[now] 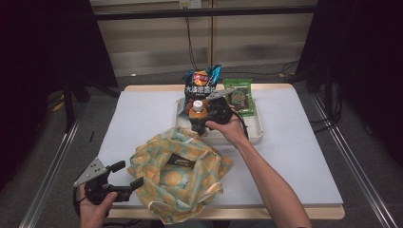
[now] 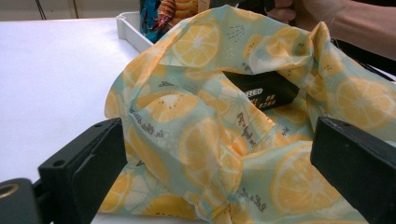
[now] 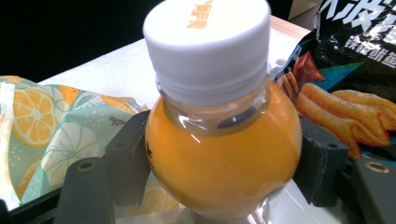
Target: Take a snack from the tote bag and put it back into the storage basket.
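An orange juice bottle [image 1: 197, 115] with a white cap stands upright at the front edge of the white tray [image 1: 257, 129]. My right gripper [image 1: 203, 121] is shut on its round body [image 3: 224, 163], one black jaw on each side. A lemon-print cloth bag [image 1: 177, 178] lies open on the table in front of the tray, with a black label [image 2: 266, 91] inside its mouth. At the table's front left corner my left gripper [image 1: 128, 174] is open. Its jaws point at the bag [image 2: 210, 121] and stand apart from the cloth.
A blue chips bag [image 1: 202, 81] and a green snack packet [image 1: 237, 95] stand at the back of the tray. The chips bag [image 3: 355, 60] is just behind the bottle. The white tabletop [image 1: 294, 156] extends to the right of the bag.
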Demonstrator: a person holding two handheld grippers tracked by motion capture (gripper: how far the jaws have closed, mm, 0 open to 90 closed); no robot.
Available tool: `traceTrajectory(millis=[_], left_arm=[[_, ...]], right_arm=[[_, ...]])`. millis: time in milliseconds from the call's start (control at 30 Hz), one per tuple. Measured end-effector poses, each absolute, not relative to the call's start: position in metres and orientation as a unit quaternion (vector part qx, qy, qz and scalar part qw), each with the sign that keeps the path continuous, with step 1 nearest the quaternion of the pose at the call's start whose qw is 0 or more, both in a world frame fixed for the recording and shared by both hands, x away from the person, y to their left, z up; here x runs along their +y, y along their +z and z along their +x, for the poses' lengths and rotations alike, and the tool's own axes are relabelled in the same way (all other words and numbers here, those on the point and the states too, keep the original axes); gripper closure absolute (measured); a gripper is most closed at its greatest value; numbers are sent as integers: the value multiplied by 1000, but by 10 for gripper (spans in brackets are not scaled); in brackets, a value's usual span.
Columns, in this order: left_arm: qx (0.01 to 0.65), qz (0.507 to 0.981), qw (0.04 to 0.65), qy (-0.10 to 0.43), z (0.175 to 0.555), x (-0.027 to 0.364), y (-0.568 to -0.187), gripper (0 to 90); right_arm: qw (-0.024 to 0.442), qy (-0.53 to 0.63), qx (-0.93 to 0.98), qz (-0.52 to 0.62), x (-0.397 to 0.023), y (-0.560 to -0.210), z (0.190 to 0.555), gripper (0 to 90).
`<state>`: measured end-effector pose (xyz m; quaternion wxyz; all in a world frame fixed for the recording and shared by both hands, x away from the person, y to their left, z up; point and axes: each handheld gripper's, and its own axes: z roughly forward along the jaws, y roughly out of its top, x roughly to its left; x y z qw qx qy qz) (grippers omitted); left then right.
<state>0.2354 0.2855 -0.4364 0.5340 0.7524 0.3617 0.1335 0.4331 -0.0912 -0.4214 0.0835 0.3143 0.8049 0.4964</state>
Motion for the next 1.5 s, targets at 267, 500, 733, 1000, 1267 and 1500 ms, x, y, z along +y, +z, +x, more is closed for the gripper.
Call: traceTrajectory(millis=[267, 500, 733, 1000, 1267, 1500], left_arm=[[367, 751, 529, 147, 235, 284, -436, 52], [361, 752, 528, 158, 232, 282, -432, 147], [360, 739, 551, 143, 231, 278, -426, 322], [318, 771, 533, 138, 233, 258, -419, 433], [273, 805, 515, 110, 255, 225, -416, 614], [253, 828, 493, 84, 295, 192, -421, 720]], right_arm=[[96, 507, 795, 320, -98, -413, 425, 156], [116, 530, 777, 320, -120, -398, 399, 159], [109, 534, 777, 315, -131, -385, 358, 221], [76, 518, 800, 292, -116, -391, 317, 232], [62, 498, 823, 268, -95, -397, 302, 248], [47, 485, 825, 286, -94, -424, 311, 256]])
